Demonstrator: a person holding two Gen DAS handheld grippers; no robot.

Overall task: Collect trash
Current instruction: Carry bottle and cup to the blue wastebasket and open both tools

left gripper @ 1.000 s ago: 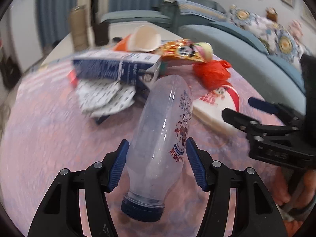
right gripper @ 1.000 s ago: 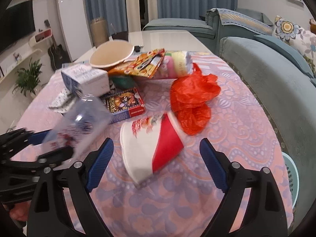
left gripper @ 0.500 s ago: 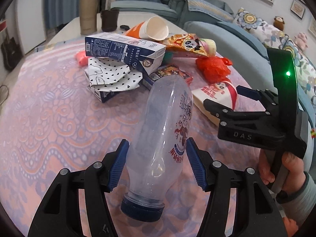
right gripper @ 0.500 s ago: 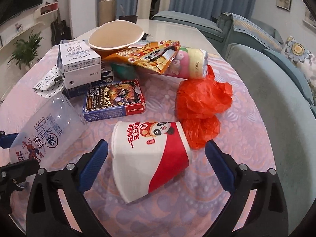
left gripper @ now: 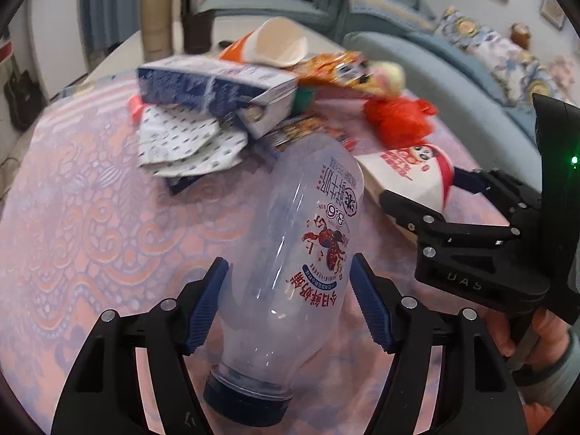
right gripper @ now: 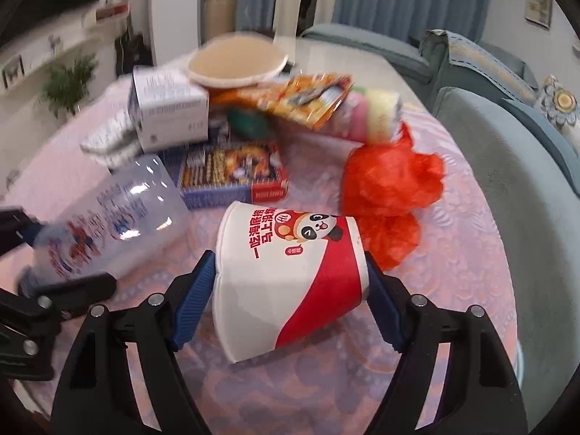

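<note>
Left tool [left gripper: 288, 304], jaws just widened, brackets the clear plastic bottle [left gripper: 301, 253] lying cap-toward-camera on the desk [left gripper: 90, 217], grip uncertain; right tool [right gripper: 290, 301], jaws just narrowed, clamps the tipped red-and-white paper cup [right gripper: 290, 272] beside the red bag [right gripper: 391, 188].

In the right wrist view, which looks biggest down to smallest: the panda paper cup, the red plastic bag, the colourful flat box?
1. White-and-red panda paper cup, though it lies nearest the camera.
2. Crumpled red plastic bag.
3. Colourful flat box, slightly smaller than the bag.
</note>
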